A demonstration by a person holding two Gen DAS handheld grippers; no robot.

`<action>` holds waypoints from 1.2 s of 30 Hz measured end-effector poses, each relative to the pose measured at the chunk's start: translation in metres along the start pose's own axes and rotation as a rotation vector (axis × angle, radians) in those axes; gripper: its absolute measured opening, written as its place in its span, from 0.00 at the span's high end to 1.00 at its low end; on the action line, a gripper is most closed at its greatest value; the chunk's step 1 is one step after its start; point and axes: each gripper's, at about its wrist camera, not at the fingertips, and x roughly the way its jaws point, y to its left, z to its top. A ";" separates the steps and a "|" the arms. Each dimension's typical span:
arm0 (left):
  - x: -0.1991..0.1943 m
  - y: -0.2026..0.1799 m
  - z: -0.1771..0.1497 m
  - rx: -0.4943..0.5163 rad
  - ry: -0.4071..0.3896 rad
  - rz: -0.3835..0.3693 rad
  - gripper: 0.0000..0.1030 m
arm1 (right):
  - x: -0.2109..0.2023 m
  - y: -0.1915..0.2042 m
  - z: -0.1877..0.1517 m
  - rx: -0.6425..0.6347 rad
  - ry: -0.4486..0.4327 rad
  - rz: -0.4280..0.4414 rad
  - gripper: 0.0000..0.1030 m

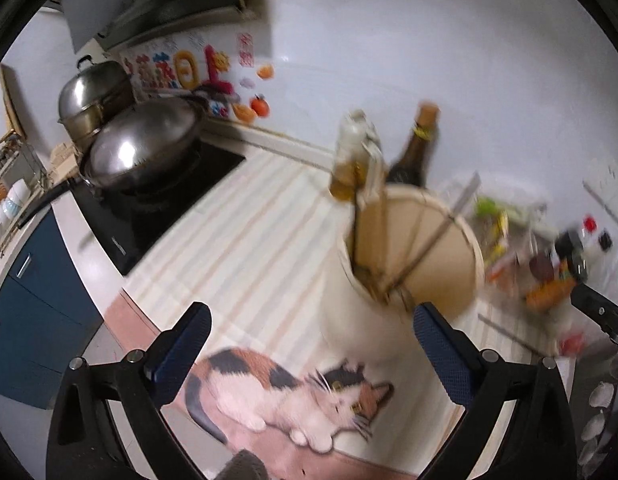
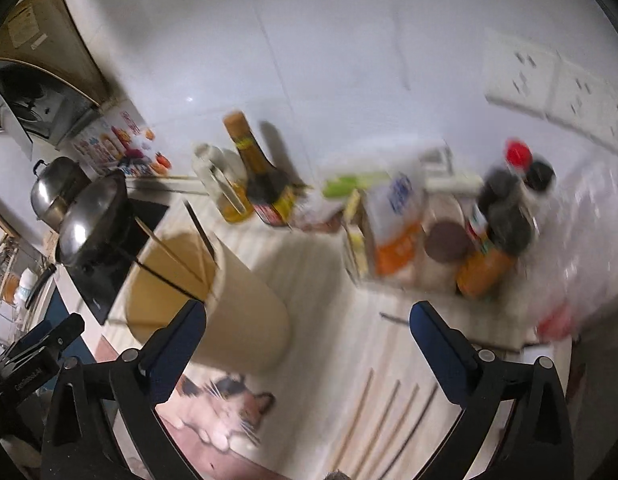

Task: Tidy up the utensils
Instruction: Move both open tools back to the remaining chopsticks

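A cream utensil holder (image 1: 369, 320) stands on the striped mat, with several chopsticks (image 1: 421, 248) leaning inside it. It also shows in the right wrist view (image 2: 245, 312), left of centre. Several loose chopsticks (image 2: 383, 420) lie on the mat in front of my right gripper. My left gripper (image 1: 309, 340) is open and empty, its right finger close beside the holder. My right gripper (image 2: 309, 340) is open and empty, above the mat between the holder and the loose chopsticks. Both views are blurred.
A wok (image 1: 145, 148) and a steel pot (image 1: 93, 92) sit on the black stove at the left. An oil bottle (image 1: 349, 156) and a dark sauce bottle (image 2: 261, 176) stand behind the holder. Packets and jars (image 2: 449, 236) crowd the right. A cat picture (image 1: 293, 392) marks the mat's front.
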 end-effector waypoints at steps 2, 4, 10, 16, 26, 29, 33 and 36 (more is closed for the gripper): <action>0.006 -0.013 -0.014 0.029 0.023 -0.009 0.00 | 0.003 -0.015 -0.018 0.019 0.013 -0.030 0.00; 0.017 -0.030 -0.031 0.073 0.062 -0.014 0.00 | 0.010 -0.032 -0.036 0.037 0.035 -0.066 0.00; 0.055 -0.077 -0.076 0.160 0.169 -0.014 0.00 | 0.039 -0.077 -0.085 0.113 0.153 -0.138 0.06; 0.090 -0.123 -0.109 0.285 0.231 0.021 0.00 | 0.092 -0.129 -0.134 0.277 0.331 -0.128 0.49; 0.132 -0.173 -0.136 0.424 0.323 -0.016 0.16 | 0.139 -0.127 -0.159 0.228 0.404 -0.225 0.93; 0.140 -0.187 -0.140 0.447 0.352 -0.055 0.19 | 0.138 -0.136 -0.166 0.238 0.405 -0.217 0.95; 0.150 -0.212 -0.147 0.503 0.375 -0.091 0.28 | 0.131 -0.165 -0.176 0.277 0.428 -0.249 0.95; 0.158 -0.226 -0.150 0.532 0.387 -0.102 0.38 | 0.126 -0.185 -0.184 0.299 0.440 -0.254 0.96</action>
